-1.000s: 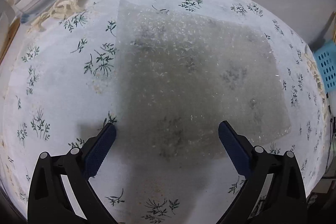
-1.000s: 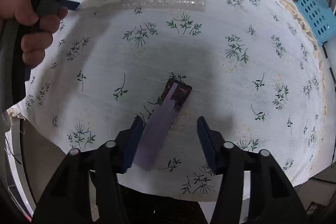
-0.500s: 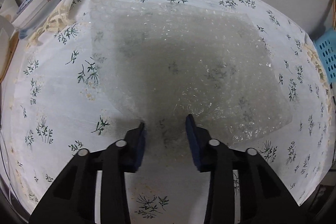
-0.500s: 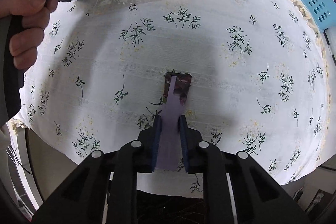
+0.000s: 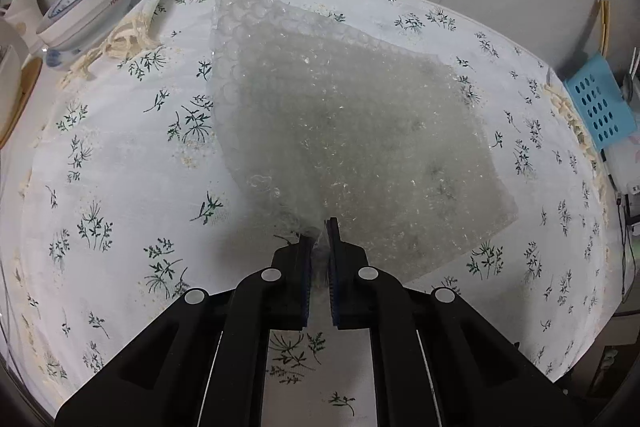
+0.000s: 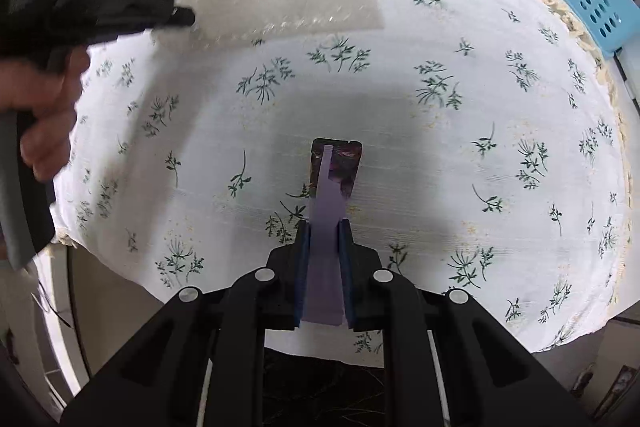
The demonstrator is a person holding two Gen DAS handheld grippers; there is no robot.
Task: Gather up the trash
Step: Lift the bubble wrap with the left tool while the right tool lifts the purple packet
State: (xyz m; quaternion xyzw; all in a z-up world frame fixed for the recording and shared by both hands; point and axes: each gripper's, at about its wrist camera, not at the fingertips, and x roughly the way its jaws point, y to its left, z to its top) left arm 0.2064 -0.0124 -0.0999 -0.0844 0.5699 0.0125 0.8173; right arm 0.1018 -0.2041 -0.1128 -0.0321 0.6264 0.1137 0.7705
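Left tongs [image 5: 320, 243] are clamped on the near corner of the bubble wrap [image 5: 340, 131], its far corner curling up off the bench [image 5: 120, 187]; right tongs [image 6: 323, 239] pinch the purple wrapper [image 6: 334, 187], just nearer than the wrap. Lift both slowly, bite deep, since thin film probably slips.

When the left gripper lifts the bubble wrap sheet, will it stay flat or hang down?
The bubble wrap sheet will probably flop: pinched at one corner by the left gripper, its left edge already curls upward. It looks thin and light, so it may sway and drag over the tablecloth.
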